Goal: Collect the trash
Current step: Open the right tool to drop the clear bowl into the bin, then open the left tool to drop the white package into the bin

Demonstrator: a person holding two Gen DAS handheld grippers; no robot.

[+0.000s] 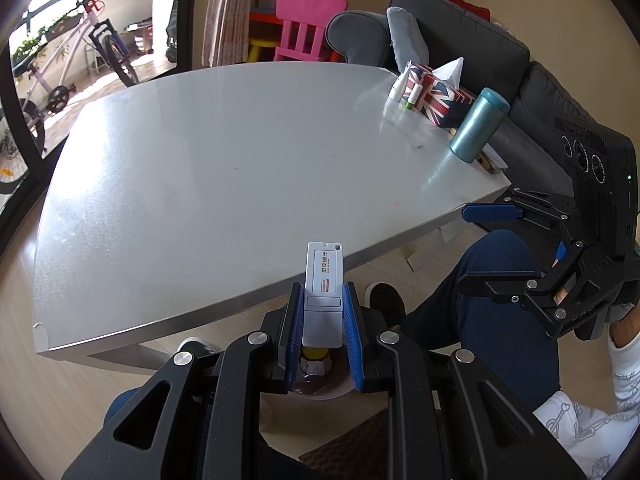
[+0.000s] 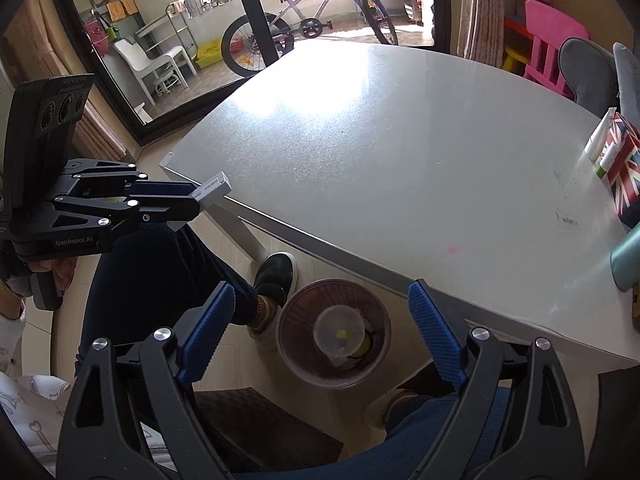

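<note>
My left gripper (image 1: 323, 312) is shut on a flat white plastic device with printed characters (image 1: 324, 280), held upright off the near edge of the grey table (image 1: 224, 184), above a round trash bin (image 1: 320, 384). It also shows in the right wrist view (image 2: 192, 196), with the white device (image 2: 214, 188) sticking out. My right gripper (image 2: 320, 332) is open and empty, directly over the trash bin (image 2: 334, 334), which holds a clear round lid (image 2: 339, 330) and yellow scraps. It shows at the right in the left wrist view (image 1: 516, 244).
On the table's far right stand a Union Jack tissue box (image 1: 434, 94), small white tubes (image 1: 402, 84) and a teal tumbler (image 1: 478, 124). A dark sofa (image 1: 472, 44) lies behind. The person's legs and shoes (image 2: 276, 276) are by the bin. A bicycle (image 2: 312, 20) stands beyond the glass door.
</note>
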